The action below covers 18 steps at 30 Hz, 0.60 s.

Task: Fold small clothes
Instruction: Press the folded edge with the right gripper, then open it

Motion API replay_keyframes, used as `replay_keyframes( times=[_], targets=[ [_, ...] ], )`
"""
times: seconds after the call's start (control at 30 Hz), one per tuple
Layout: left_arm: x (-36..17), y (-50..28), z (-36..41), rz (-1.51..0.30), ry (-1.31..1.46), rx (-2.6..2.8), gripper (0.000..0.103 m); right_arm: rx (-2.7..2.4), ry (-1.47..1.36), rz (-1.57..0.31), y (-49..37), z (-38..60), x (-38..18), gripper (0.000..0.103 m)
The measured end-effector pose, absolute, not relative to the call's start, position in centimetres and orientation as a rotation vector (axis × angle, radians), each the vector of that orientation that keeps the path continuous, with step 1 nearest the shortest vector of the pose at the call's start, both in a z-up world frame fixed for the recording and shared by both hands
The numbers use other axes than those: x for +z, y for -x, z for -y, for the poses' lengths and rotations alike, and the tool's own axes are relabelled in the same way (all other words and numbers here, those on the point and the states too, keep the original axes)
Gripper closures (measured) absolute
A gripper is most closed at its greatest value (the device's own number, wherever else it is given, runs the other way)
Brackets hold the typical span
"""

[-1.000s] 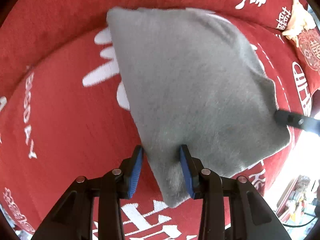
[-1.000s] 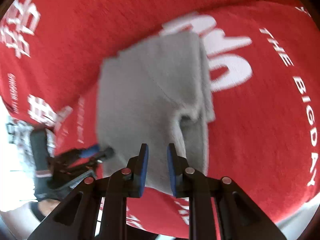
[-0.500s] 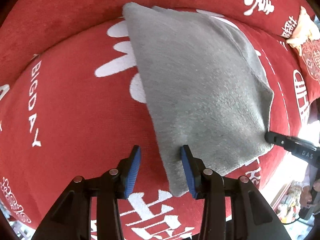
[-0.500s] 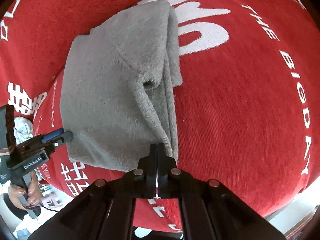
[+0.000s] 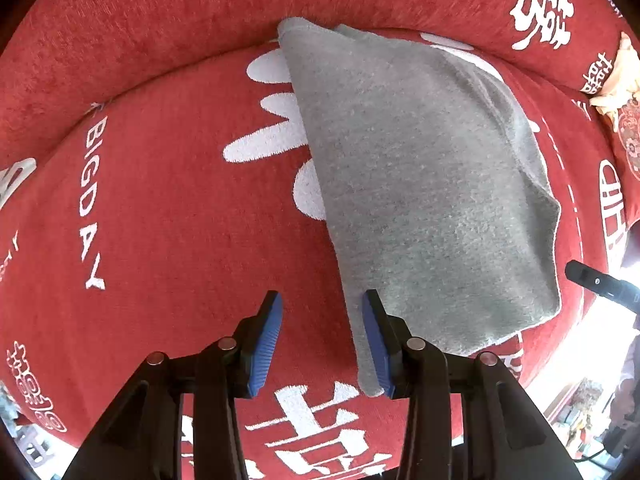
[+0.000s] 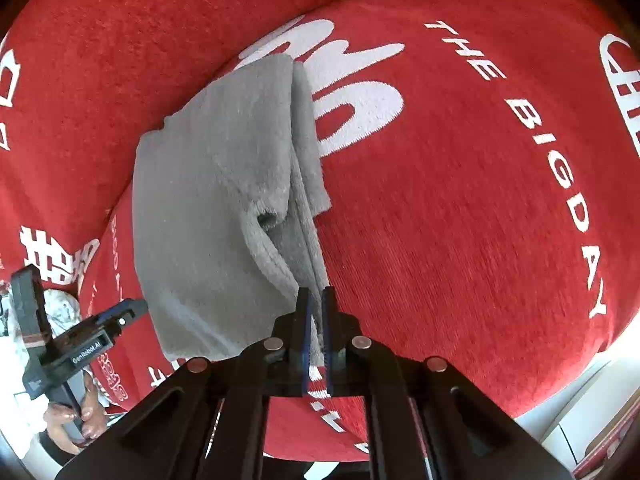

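Right wrist view, right gripper (image 6: 316, 300) jaws pinching grey garment (image 6: 212, 200) edge

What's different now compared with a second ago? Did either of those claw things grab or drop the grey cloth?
The right gripper went from open to shut, pinching the near edge of the grey garment. The left gripper backed away toward its left: the cloth edge that lay between its fingers now sits beside the right finger. Unchanged: the left gripper is open, and the garment lies folded on the red cover.
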State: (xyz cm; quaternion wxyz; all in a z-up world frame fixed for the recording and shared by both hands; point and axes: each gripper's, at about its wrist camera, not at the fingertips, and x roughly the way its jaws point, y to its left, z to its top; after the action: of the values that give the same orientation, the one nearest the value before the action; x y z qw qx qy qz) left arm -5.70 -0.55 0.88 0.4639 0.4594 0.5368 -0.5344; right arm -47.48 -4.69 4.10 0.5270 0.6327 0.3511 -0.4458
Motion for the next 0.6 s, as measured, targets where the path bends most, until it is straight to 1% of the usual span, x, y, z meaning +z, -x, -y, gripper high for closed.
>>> replay_keyframes(
  times=[0.07,0.17,0.2,0.23,0.27,0.33,0.43,0.57,0.6],
  targets=[
    [0.8,5.8,0.6,-1.319,-1.128,-1.310,0.060,-1.061,-1.515,-0.836,47.3,4.6,4.1,0.093],
    [0.8,5.9,0.7,-1.320,-1.128,-1.304,0.058,-1.057,-1.530,-0.821,47.1,4.6,3.9,0.086],
    [0.8,6.0,0.7,-1.315,-1.132,-1.304,0.048,-1.057,-1.532,-0.819,47.1,4.7,3.9,0.083],
    [0.8,6.1,0.8,-1.308,-1.135,-1.303,0.035,-1.060,-1.534,-0.817,47.1,4.8,3.9,0.081],
    [1.0,6.1,0.8,-1.295,-1.133,-1.303,0.031,-1.061,-1.534,-0.816,47.2,4.8,3.9,0.081],
    [1.4,6.1,0.9,-1.273,-1.129,-1.311,0.031,-1.065,-1.533,-0.812,47.4,4.9,4.0,0.078],
    [1.5,6.0,1.1,-1.277,-1.135,-1.302,0.030,-1.073,-1.532,-0.806,47.7,5.1,4.1,0.064],
    [1.2,5.4,1.4,-1.308,-1.126,-1.278,0.030,-1.076,-1.542,-0.790,48.2,5.3,4.1,0.062],
    [1.2,5.2,1.4,-1.317,-1.112,-1.286,0.030,-1.074,-1.545,-0.787,48.2,5.4,4.0,0.058]
  ],
)
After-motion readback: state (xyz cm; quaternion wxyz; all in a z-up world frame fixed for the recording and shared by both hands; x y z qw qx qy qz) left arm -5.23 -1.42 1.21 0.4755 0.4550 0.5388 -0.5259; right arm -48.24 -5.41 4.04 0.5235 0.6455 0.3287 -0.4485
